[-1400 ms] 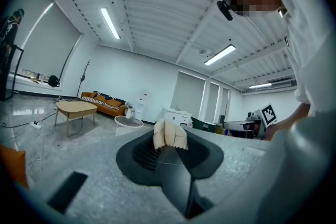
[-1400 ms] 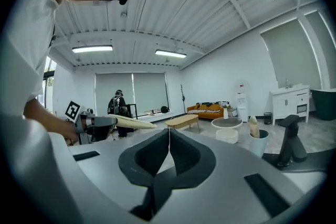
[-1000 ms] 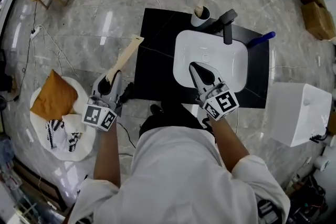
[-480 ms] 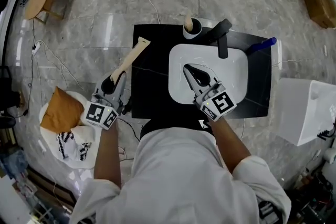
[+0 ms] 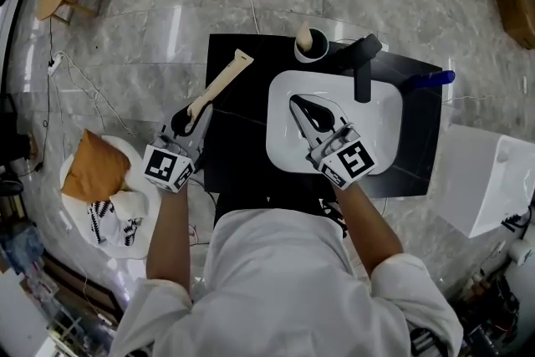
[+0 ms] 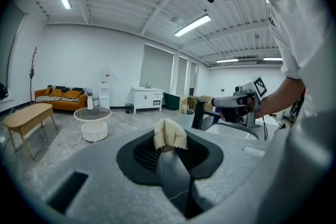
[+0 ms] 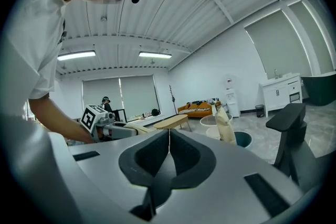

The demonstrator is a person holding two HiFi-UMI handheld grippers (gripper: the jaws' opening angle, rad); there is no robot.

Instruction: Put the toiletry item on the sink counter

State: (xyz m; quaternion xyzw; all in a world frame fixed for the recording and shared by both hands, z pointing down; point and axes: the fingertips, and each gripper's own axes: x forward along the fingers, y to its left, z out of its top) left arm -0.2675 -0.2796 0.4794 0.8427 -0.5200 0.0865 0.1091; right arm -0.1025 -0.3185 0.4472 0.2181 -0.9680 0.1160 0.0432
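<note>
The left gripper (image 5: 185, 121) grips a cream toiletry tube (image 5: 221, 82) by one end, and its jaws are closing on it, with the tube between the pads. In the left gripper view the tube's flat, zigzag-crimped end points away from the camera. In the head view the tube slants away to the far right. Its free end reaches over the far-left part of the black worktop (image 5: 238, 155), just left of the white sink basin (image 5: 380, 117). Whether it touches the surface cannot be told; it looks to be carried above it.

The right gripper (image 5: 303, 109) hovers over the basin with its jaws pressed together and nothing between them. At the far edge a cup (image 5: 311, 46) stands beside the black faucet (image 5: 362, 67), and a blue item (image 5: 435, 79) lies at the right end.

The tube is probably light, with a soft wall that gives under pressure. A hard squeeze could dent it or push its contents toward the cap. Held at one end, the long body may sag or swing, and the smooth skin could slip in the pads. A hold nearer the middle, or across the stiff crimped seam, would likely be steadier. The bare strip of worktop left of the basin looks the best place to lay it flat, clear of the basin's rim so it cannot roll in.
</note>
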